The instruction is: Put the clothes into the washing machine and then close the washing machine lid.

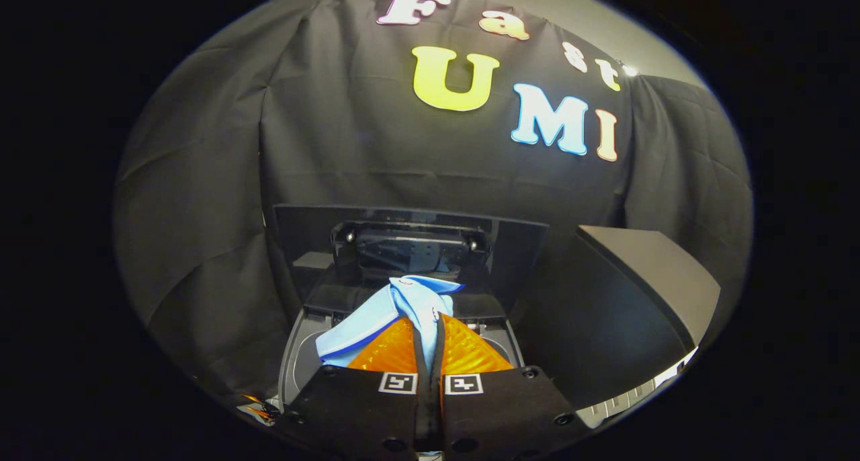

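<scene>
Gripper view looks straight along the fingers of the hand-held gripper, which are pressed nearly together and pinch a light blue cloth between them; the jaws stand narrow, clamped on fabric. The cloth bunches up just ahead of the tips at 12 o'clock and drapes down toward 9 o'clock, a soft, thin, limp knit with a darker blue edge band and what may be a small snap near its top fold. Below and beyond it sits the washer, a top-loader with a smooth grey rim and a rounded opening, and its lid stands raised behind the opening, a dark glossy panel that mirrors the booth. A matte dark box with a slanted top stands at 3 o'clock of the washer, apart from it. The step in hand appears to be carrying the cloth over the opening, and to do it well the grip should hold until the hanging tail is over the drum and clear of the rim. Because the fabric is slack, it may snag on the rim or trail outside, so lowering it well in before parting the fingers seems wise. The lid is not yet closed.
</scene>
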The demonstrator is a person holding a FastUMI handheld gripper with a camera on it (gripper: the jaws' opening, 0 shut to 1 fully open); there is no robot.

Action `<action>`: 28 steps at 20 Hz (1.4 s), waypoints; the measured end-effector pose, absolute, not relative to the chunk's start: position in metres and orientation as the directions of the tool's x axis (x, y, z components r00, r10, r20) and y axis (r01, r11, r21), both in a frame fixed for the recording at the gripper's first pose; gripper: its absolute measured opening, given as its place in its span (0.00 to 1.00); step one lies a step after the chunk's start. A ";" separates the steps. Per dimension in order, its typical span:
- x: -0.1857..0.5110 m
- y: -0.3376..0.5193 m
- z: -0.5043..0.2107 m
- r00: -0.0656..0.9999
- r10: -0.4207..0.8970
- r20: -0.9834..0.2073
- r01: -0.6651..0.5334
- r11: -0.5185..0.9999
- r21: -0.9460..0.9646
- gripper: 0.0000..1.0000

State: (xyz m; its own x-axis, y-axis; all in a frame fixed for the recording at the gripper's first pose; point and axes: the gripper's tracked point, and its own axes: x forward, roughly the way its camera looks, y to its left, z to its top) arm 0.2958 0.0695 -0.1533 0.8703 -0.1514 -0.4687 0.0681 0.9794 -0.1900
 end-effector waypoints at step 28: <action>0.278 0.060 -0.257 0.754 -0.130 -0.644 -0.007 0.979 -0.205 0.98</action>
State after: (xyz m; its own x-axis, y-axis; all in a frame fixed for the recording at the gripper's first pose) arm 0.2776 0.0596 -0.2568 0.7540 -0.1295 -0.6440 -0.0072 0.9787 -0.2053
